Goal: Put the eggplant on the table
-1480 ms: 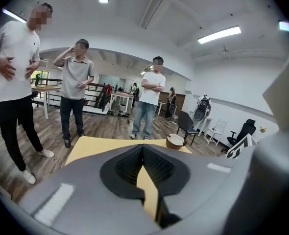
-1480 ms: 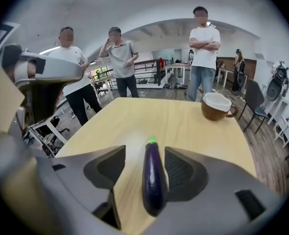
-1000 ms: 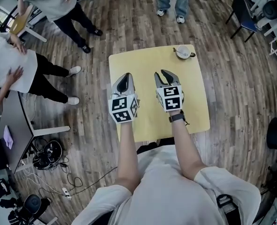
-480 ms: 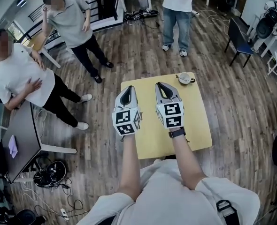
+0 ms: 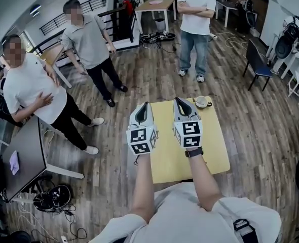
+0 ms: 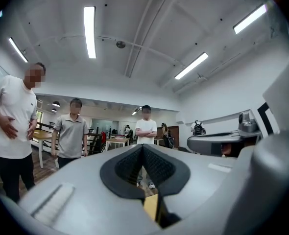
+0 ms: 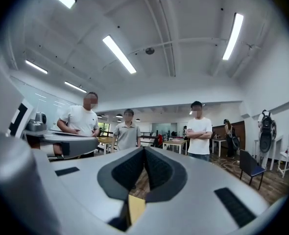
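Observation:
No eggplant shows in any view. My left gripper point(image 5: 145, 105) and right gripper point(image 5: 177, 100) are held side by side, pointing level, high above the small yellow table point(image 5: 167, 158). Both are shut with nothing between the pads. In the left gripper view the left gripper point(image 6: 142, 148) has its dark pads pressed together, and the right gripper point(image 7: 144, 151) looks the same in the right gripper view. Each gripper camera sees the other gripper's grey body at the side.
A white cup point(image 5: 201, 102) sits at the table's far right corner. Three people stand beyond the table: one point(image 5: 30, 87) at the left, one point(image 5: 91, 39) behind, one point(image 5: 195, 14) with folded arms. A dark desk point(image 5: 20, 161) stands left, a blue chair point(image 5: 258, 59) right.
Both grippers have risen well above the table and now point level. The right gripper's jaws have come together. The head view has tilted up, so the people now show in full.

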Motion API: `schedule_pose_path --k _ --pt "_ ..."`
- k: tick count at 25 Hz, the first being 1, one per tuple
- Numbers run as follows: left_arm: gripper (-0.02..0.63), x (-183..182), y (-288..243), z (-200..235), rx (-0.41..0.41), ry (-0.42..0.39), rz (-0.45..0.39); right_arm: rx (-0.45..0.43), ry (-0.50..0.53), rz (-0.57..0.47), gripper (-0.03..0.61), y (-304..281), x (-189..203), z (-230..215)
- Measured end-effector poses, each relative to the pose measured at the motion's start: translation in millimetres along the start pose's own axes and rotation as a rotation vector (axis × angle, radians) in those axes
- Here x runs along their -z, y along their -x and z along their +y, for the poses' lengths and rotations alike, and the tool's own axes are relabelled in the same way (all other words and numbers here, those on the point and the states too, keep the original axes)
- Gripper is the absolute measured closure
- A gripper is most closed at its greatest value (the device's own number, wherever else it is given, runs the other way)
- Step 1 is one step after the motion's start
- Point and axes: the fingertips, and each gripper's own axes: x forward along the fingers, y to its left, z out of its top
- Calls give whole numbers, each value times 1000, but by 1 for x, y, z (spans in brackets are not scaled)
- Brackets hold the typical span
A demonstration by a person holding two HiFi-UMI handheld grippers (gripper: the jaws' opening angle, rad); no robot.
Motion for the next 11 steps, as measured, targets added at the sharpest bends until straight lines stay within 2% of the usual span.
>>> schedule_pose_path --k 6,11 --pt "606 -11 7 -13 21 -10 -40 26 6 -29 566 13 -5 1" --pt "606 -38 12 15 3 -43 -103 5 23 -86 566 -4 -28 25"
